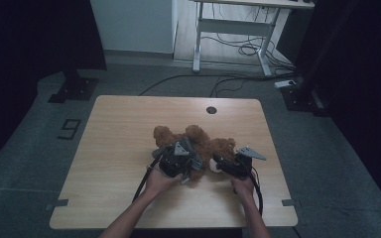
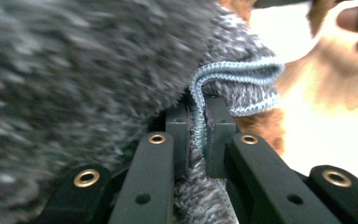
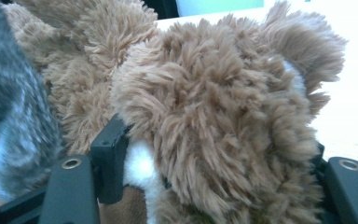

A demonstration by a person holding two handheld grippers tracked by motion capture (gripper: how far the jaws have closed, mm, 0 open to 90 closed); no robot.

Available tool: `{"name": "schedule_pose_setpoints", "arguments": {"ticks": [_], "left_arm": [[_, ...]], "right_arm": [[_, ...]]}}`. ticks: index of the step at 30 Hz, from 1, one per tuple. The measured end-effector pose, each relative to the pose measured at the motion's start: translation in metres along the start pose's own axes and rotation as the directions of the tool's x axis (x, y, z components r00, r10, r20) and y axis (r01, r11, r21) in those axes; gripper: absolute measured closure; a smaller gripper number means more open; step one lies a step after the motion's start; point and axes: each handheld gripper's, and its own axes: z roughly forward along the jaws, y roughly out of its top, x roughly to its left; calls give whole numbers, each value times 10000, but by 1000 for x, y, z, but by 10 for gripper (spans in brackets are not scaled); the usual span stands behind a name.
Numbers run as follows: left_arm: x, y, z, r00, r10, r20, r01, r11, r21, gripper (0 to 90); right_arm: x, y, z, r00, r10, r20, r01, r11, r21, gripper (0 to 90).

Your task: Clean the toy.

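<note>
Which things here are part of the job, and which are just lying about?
In the job:
- fluffy brown plush teddy bear, right tongs around its head
- grey knitted garment with pale blue ribbed hem, pinched in left tongs

Lying about:
- white-framed desk
- loose black floor cables

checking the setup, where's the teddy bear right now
The teddy bear lies right of centre on the table in the high view, between both tongs.

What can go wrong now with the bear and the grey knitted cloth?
The left gripper pinches only the cloth's blue hem; a pull may slip it free or stretch it. The right gripper holds the plush bear's head across thick fur, so the bear may slide out.
</note>
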Motion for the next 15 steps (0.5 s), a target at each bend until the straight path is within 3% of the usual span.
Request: {"name": "schedule_pose_setpoints", "arguments": {"ticks": [1,2,3,4,6,10,11,15], "left_arm": [[2,2,-14,9997,-245,-49,241,9977,-637,821],[2,2,-14,9997,-245,-49,241,9977,-637,821],[5,5,-21,9991,-386,-176,368,9949,-943,821],[14,12,-32,9960,-723,-531,655,9905,-1206,820],[25,21,-36,9915,-1038,-784,945,9890,-1136,819],[41,31,-32,9864,-1443,-786,1379,9871,-812,814],[49,38,-26,9807,-1829,-689,1785,9817,-659,813],[44,52,-14,9817,-1811,-596,1786,9829,-444,808]], "right_arm": [[0,-2,-1,9999,-133,-69,132,9998,-118,331],[0,-2,-1,9999,-133,-69,132,9998,-118,331],[0,-3,-2,9998,-184,-90,183,9997,-137,330],[2,-3,-3,9996,-280,-98,278,9995,-154,327],[3,-4,-4,9992,-385,-96,383,9991,-188,325],[4,-5,-5,9990,-436,-109,434,9988,-210,321],[4,-5,-5,9991,-388,-142,385,9989,-254,318],[2,-6,-5,9989,-376,-262,368,9988,-317,317]]}}
